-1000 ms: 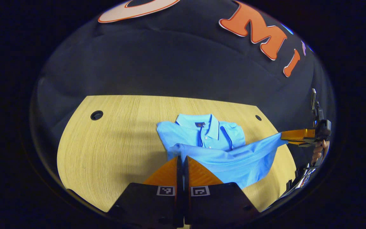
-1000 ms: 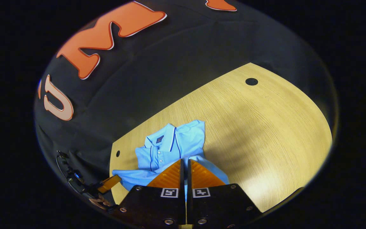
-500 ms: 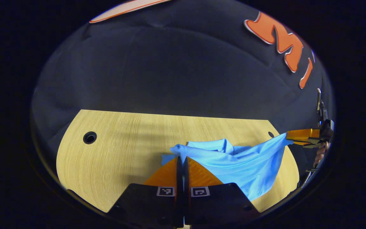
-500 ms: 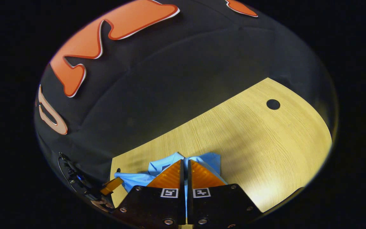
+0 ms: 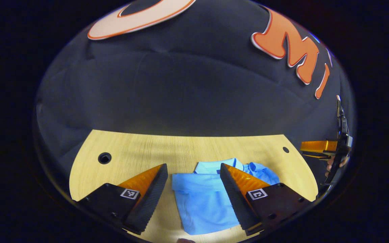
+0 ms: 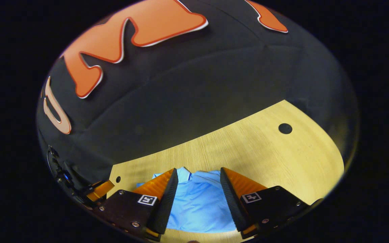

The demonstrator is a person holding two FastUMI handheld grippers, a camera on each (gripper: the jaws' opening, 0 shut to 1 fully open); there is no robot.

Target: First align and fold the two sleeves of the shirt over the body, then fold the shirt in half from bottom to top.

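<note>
The light blue shirt [image 5: 201, 199] lies folded on the wooden table [image 5: 137, 152], its lower half laid over the top half. Its collar [image 5: 214, 166] peeks out beyond the folded edge. In the left gripper view my left gripper [image 5: 193, 166] stands open just above the shirt, one finger on each side of the cloth, holding nothing. In the right gripper view my right gripper [image 6: 198, 170] is also open over the shirt [image 6: 198, 202], with the collar [image 6: 185, 174] just past its tips. The right gripper [image 5: 314, 148] also shows at the far right of the left gripper view.
The table has a round cable hole near each far corner [image 5: 104, 157] [image 5: 285, 149] [image 6: 285, 128]. The black booth wall rises right behind the table's far edge. A hand [image 5: 333, 165] holds the right gripper beyond the table's right end. Bare wood [image 6: 282, 162] stretches to the shirt's right.
Both grippers carried the shirt's bottom edge up over the collar end, lowered it, then opened and let the cloth go. The shirt now lies flat, folded in half.
</note>
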